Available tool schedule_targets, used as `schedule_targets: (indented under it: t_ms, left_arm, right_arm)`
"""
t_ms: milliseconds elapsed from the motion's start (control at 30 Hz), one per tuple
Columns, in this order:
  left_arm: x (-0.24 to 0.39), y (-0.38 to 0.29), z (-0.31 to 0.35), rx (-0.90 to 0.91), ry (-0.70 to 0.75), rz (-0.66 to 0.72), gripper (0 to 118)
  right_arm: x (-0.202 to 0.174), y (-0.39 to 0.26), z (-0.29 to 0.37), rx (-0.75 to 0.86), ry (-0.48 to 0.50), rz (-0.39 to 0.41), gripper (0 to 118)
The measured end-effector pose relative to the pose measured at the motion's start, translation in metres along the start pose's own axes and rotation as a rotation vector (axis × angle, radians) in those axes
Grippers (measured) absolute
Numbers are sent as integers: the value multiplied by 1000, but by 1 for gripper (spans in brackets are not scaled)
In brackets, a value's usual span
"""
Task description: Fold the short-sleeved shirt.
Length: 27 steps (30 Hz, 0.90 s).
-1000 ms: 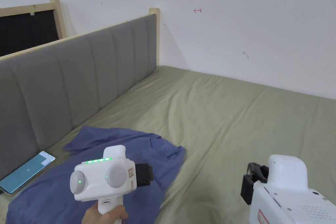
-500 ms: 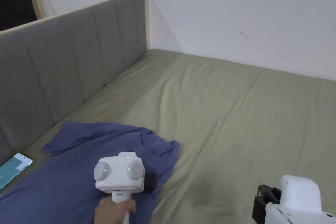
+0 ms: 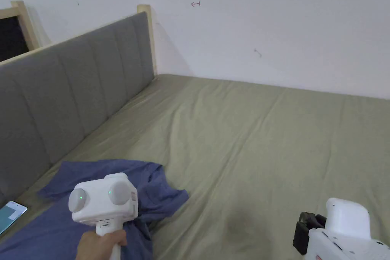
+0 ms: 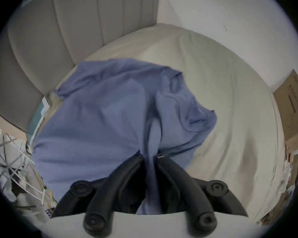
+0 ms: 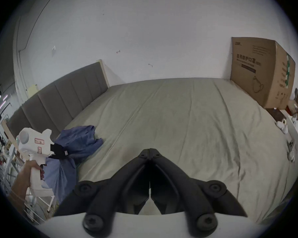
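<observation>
Shirt (image 3: 64, 211), blue, short-sleeved, sits crumpled in the lower left of the head view on the green bed sheet (image 3: 266, 139), close to the grey headboard (image 3: 76, 82). In my left gripper view the shirt (image 4: 101, 121) takes up the middle of the frame, bunched, with a ridge of cloth running straight down into my left gripper (image 4: 150, 155). Both jaws are clenched on that ridge, fabric pinched between them and hanging out behind the tips. In the head view I see the left gripper (image 3: 133, 219) from the back, white body with two round caps and green lights, my hand (image 3: 101, 243) on the grip at the bottom edge. Cloth gathers up toward its nose there.

In the right gripper view the left gripper (image 5: 62, 153) is at the left edge, black jaws buried in the shirt (image 5: 81, 142), part of the cloth draping below it off the bed's near edge.

Right gripper (image 5: 150, 149): jaws clenched tip to tip, holding nothing, over bare sheet (image 5: 179, 121), well apart from the shirt. In the head view it sits in the lower right corner (image 3: 304, 230), white body, black front; jaw state not readable from that angle.

Phone (image 3: 11, 215) lies at the left edge of the head view, just beside the shirt, by the headboard base. Cardboard box (image 5: 260, 75) stands at the upper right of the right gripper view against the white wall (image 5: 144, 27), at the bed's far corner.
</observation>
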<state>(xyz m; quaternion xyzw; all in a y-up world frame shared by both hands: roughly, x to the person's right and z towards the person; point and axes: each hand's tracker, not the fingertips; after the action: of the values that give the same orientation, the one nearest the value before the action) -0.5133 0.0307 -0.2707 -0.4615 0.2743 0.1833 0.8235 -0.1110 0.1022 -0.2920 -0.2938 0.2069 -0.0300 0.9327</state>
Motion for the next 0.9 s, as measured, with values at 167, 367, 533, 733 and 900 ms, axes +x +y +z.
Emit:
schedule_targets:
  t_ms: [167, 367, 533, 733, 900]
  left_arm:
    - [40, 16, 49, 73, -149, -22, 6]
    - [165, 14, 126, 190, -381, -240, 6]
    - [285, -43, 190, 213, -671, -486, 6]
    - [361, -148, 173, 31, -784, -607, 6]
    - [391, -241, 93, -101, -537, -797, 6]
  right_arm:
    - [28, 8, 23, 50, -32, -77, 0]
    - [78, 22, 63, 147, -121, -183, 0]
    - [130, 32, 108, 247, -274, -232, 0]
    - [174, 28, 148, 290, -438, -231, 0]
    - [193, 12, 146, 242, -452, -271, 0]
